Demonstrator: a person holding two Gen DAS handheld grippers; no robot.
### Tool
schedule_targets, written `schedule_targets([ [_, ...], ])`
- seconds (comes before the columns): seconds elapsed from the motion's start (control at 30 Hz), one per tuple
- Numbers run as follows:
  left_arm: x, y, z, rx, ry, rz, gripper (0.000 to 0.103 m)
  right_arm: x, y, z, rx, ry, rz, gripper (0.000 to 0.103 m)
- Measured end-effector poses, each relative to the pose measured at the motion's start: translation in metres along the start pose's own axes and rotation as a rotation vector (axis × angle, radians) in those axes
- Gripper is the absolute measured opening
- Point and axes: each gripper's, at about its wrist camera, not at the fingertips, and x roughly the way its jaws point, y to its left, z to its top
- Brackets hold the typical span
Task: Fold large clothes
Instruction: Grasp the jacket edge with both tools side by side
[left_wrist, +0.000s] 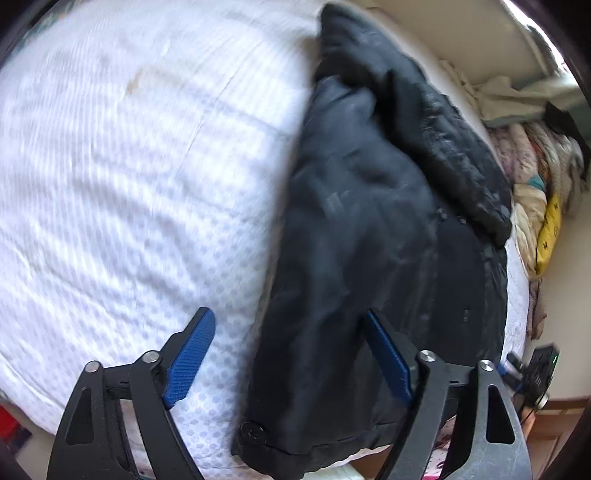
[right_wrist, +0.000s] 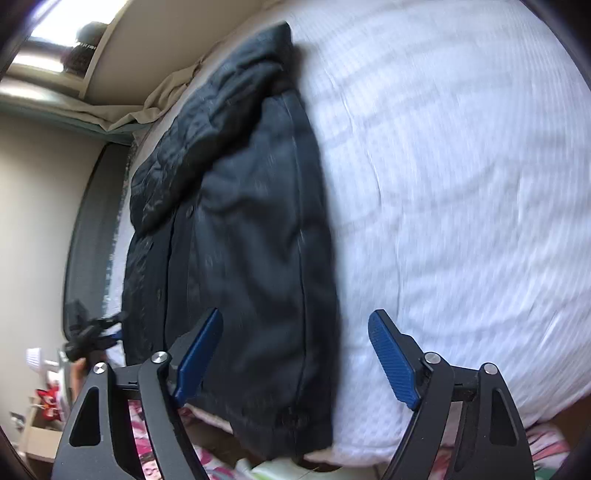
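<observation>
A dark navy jacket (left_wrist: 369, 221), folded into a long strip with its hood end far from me, lies on a white textured bedspread (left_wrist: 110, 184). My left gripper (left_wrist: 288, 314) hovers open over the strip's near left edge; one blue pad is over the bedspread, the other over the jacket. In the right wrist view the same jacket (right_wrist: 240, 221) lies left of centre on the bedspread (right_wrist: 461, 184). My right gripper (right_wrist: 295, 315) is open above the jacket's near right edge, its pads clear of the cloth. Both views are blurred.
A heap of pale and patterned clothes (left_wrist: 535, 177) with a yellow item (left_wrist: 550, 229) lies past the bed's right side. A beige sheet (right_wrist: 162, 103) lies by the wall. A cardboard box (right_wrist: 37, 439) and pink floral fabric (right_wrist: 144, 454) sit below the bed's near edge.
</observation>
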Motion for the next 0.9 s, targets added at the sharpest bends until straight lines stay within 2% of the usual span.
schedule_targets([
  [0.1, 0.0, -0.003, -0.003, 0.014, 0.019, -0.074, 0.083, 0.001, -0.005, -0.006, 0.013, 0.002, 0.038, 0.079],
  [0.27, 0.011, -0.002, -0.016, -0.01, 0.078, -0.151, 0.083, 0.006, -0.015, -0.016, 0.072, 0.046, 0.128, 0.079],
  [0.43, 0.01, -0.006, -0.028, 0.014, 0.083, -0.16, 0.082, 0.018, -0.006, -0.026, 0.031, 0.133, 0.18, 0.079],
  [0.6, 0.007, -0.003, -0.035, 0.021, 0.068, -0.16, 0.077, 0.023, 0.001, -0.028, 0.02, 0.139, 0.177, 0.076],
  [0.7, 0.006, -0.006, -0.041, 0.043, 0.067, -0.152, 0.071, 0.03, 0.005, -0.027, 0.019, 0.152, 0.178, 0.064],
  [0.77, 0.007, -0.006, -0.043, 0.041, 0.066, -0.15, 0.063, 0.037, 0.005, -0.026, 0.032, 0.179, 0.201, 0.045],
  [0.8, 0.007, -0.005, -0.043, 0.038, 0.066, -0.148, 0.055, 0.04, 0.004, -0.026, 0.038, 0.185, 0.198, 0.042],
  [0.83, 0.008, -0.003, -0.043, 0.03, 0.067, -0.156, 0.045, 0.04, 0.003, -0.026, 0.039, 0.186, 0.195, 0.033],
  [0.87, 0.008, -0.002, -0.042, 0.023, 0.071, -0.174, 0.041, 0.04, 0.003, -0.025, 0.043, 0.185, 0.204, 0.021],
  [0.9, 0.009, -0.002, -0.043, 0.019, 0.074, -0.197, 0.032, 0.039, 0.003, -0.025, 0.047, 0.182, 0.222, 0.018],
])
